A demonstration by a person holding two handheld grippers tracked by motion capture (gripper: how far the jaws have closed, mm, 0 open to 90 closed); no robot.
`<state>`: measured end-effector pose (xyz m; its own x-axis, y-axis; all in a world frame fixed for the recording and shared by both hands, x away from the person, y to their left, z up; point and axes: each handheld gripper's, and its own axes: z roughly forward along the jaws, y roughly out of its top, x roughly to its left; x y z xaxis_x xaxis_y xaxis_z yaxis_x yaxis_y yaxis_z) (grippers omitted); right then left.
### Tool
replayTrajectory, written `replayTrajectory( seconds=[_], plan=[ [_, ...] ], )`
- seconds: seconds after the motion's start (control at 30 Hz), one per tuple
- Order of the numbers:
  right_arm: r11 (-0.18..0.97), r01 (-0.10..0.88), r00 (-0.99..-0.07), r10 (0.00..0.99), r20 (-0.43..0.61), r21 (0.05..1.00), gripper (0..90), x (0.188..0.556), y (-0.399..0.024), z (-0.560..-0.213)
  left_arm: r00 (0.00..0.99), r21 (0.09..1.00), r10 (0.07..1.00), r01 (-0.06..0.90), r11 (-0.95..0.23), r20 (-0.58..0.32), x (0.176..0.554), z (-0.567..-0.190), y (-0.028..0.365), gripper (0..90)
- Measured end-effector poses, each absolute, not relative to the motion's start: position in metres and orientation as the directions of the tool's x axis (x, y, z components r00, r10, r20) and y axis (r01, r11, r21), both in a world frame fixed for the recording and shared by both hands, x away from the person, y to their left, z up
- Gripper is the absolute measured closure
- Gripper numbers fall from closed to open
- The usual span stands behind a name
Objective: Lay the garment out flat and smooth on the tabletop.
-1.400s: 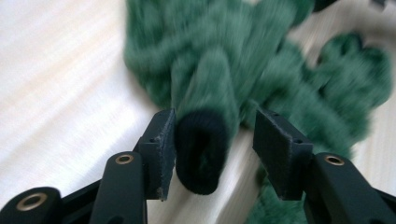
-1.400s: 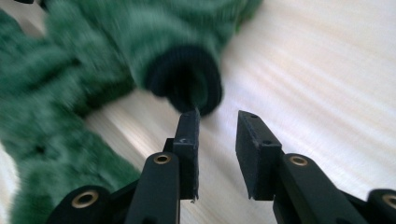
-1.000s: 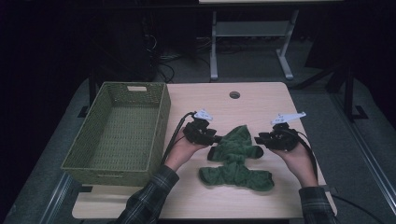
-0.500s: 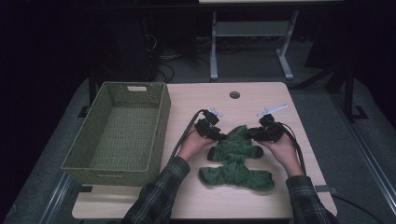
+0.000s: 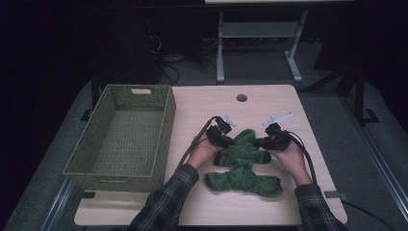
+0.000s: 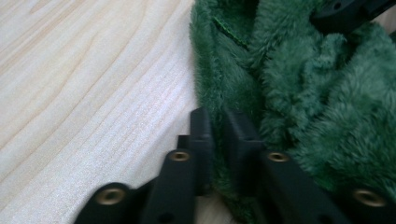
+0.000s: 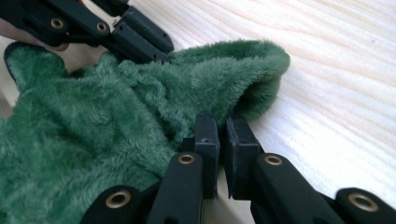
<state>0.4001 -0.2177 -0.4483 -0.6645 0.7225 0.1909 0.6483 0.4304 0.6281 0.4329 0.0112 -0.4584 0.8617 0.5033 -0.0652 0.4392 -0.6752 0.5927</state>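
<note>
A crumpled green plush cloth (image 5: 243,163) lies on the wooden table (image 5: 202,103), right of centre. My left gripper (image 5: 226,142) is at the cloth's upper left edge and my right gripper (image 5: 264,143) at its upper right edge. Both pairs of jaws have just been closing. In the left gripper view my left gripper (image 6: 219,130) is shut, with a fold of the cloth (image 6: 299,84) pinched between its pads. In the right gripper view my right gripper (image 7: 223,135) is shut on the cloth's (image 7: 140,102) rim. The other gripper (image 7: 135,39) bites the far side.
A green woven basket (image 5: 166,130) stands with nothing in it at the table's left side. A round cable hole (image 5: 241,97) is near the table's far edge. Black cables (image 5: 192,147) trail from both grippers. A metal stand (image 5: 260,33) is on the floor behind the table.
Both grippers have come inward and down from either side of the cloth's top part. Their jaws have shut on its edges.
</note>
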Motion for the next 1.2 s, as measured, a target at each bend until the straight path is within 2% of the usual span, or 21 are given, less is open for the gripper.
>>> replayTrajectory(
  seconds=[0.27, 0.57, 0.77, 0.9, 1.2],
  plan=[
    [0.421, 0.620, -0.669, 0.725, 0.166, 0.661, 85.7, 0.396, -0.223, -0.437, 0.842, 0.664, 0.534, 0.443, -0.603, -0.077, 0.432, -0.440, 0.024, 88.7],
    [0.385, 0.588, -0.650, 0.748, 0.133, 0.711, 86.1, 0.396, -0.229, -0.415, 0.796, 0.757, 0.606, 0.384, -0.529, 0.019, 0.423, -0.404, 0.055, 88.9],
    [0.351, 0.643, -0.607, 0.775, 0.174, 0.681, 87.2, 0.404, -0.238, -0.429, 0.779, 0.742, 0.623, 0.376, -0.555, 0.072, 0.424, -0.420, 0.059, 89.1],
    [0.357, 0.688, -0.575, 0.799, 0.175, 0.632, 87.4, 0.410, -0.238, -0.442, 0.775, 0.730, 0.631, 0.403, -0.552, 0.049, 0.429, -0.439, 0.055, 89.1],
    [0.326, 0.716, -0.545, 0.814, 0.203, 0.617, 87.5, 0.414, -0.246, -0.460, 0.772, 0.721, 0.636, 0.431, -0.543, 0.017, 0.443, -0.462, 0.052, 89.0]
  ],
)
